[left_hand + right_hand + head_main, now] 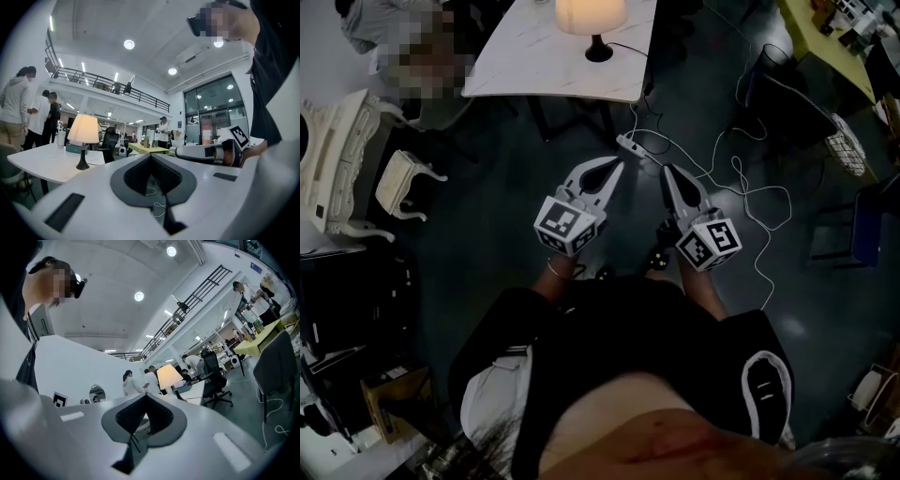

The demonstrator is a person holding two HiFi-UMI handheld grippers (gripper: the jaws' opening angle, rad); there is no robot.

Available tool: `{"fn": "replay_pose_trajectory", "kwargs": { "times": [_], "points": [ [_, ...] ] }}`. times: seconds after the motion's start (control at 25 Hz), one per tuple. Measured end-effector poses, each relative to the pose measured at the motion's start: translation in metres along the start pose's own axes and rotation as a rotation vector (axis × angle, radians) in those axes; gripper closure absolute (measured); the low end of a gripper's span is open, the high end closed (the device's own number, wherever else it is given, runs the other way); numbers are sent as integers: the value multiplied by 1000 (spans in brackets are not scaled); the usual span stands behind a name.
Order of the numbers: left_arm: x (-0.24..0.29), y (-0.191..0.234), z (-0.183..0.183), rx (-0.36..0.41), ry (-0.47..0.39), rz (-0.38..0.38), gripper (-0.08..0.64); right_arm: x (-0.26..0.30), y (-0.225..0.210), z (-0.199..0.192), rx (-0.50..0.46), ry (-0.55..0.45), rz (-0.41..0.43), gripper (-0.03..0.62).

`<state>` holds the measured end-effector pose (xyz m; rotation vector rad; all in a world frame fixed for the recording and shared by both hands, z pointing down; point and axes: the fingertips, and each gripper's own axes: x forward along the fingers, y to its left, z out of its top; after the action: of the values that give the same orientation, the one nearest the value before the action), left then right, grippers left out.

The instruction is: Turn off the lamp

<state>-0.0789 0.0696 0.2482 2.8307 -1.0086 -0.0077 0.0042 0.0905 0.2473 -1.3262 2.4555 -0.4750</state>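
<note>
Far off at the top of the head view, the lit table lamp with a cream shade and black foot (592,21) stands on a white marble-patterned table (534,58), glowing, well apart from both grippers. Nearer, above the dark floor, the person holds the left gripper (619,165) and the right gripper (666,170) side by side, both aimed toward that table. Each pair of jaws is clenched tip to tip with nothing between. On the floor between the grippers and the table lies a white power strip (630,143), with thin white cables (748,190) looping away to the right. A cream carved chair (405,183) stands off to the left.

Looking along the left gripper (151,155), the jaws meet at their tips, pinched together on nothing, with only a diamond-shaped gap between the ribbed pads behind. The lamp (84,132) sits far to the left on the table (42,161), shade bright. The right gripper (177,151) lies level at the right.

Looking along the right gripper (146,395), the jaws are likewise pressed closed and empty. The lamp (168,376) shows far off, a little right of the tips, on the table (199,387), with a black office chair (213,375) just to its right.
</note>
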Motion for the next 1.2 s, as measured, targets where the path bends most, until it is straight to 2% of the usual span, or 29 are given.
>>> {"fn": "replay_pose_trajectory", "kwargs": {
  "times": [0.4, 0.56, 0.76, 1.0, 1.2],
  "points": [
    [63, -26, 9, 14, -11, 11, 554, -13, -54, 34, 15, -14, 28, 592],
    [84, -36, 0, 37, 10, 20, 554, -22, -74, 46, 13, -19, 44, 592],
    [108, -56, 6, 62, 5, 28, 554, -34, -99, 56, 29, -13, 56, 592],
    [108, -56, -2, 61, 20, 68, 554, -33, -113, 49, 59, 7, 74, 592],
    [102, -43, -6, 23, 26, 125, 554, -25, -114, 41, 59, 30, 95, 592]
  ]
}}
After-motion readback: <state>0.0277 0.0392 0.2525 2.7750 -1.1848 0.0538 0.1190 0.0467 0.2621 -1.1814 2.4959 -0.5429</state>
